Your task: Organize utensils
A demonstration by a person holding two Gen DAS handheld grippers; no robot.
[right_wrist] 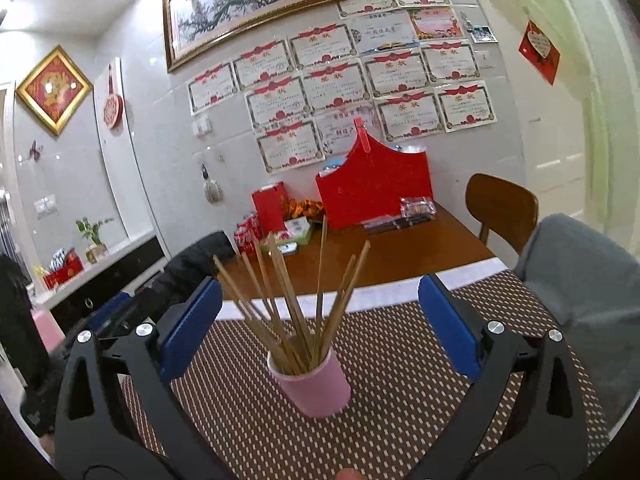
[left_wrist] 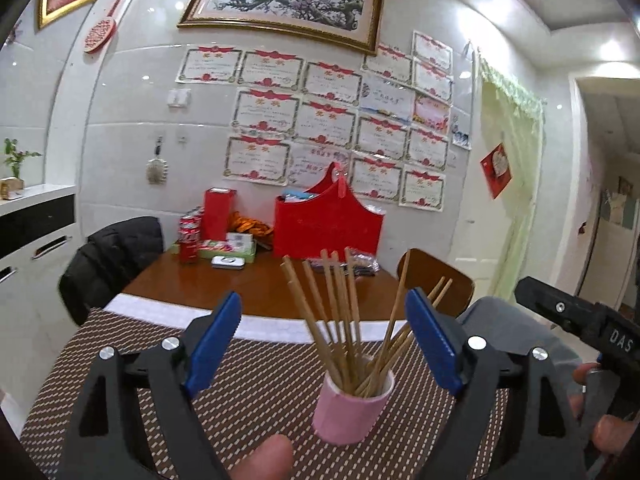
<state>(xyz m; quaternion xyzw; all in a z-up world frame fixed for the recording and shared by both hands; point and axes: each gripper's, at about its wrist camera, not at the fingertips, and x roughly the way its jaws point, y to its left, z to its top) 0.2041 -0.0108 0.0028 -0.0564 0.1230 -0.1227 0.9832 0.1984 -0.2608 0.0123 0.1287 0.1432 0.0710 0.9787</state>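
A pink cup stands upright on a brown woven placemat and holds several wooden chopsticks that fan out upward. My left gripper is open and empty, its blue pads on either side of the chopsticks, a little behind the cup. In the right wrist view the same cup with chopsticks stands on the placemat. My right gripper is open and empty, wide on both sides of the chopsticks. The body of the right gripper shows at the right of the left wrist view.
The brown table carries a red gift box, a red carton, red cans and a small white tin at the back. A black jacket hangs on the left chair. A wooden chair stands at the right.
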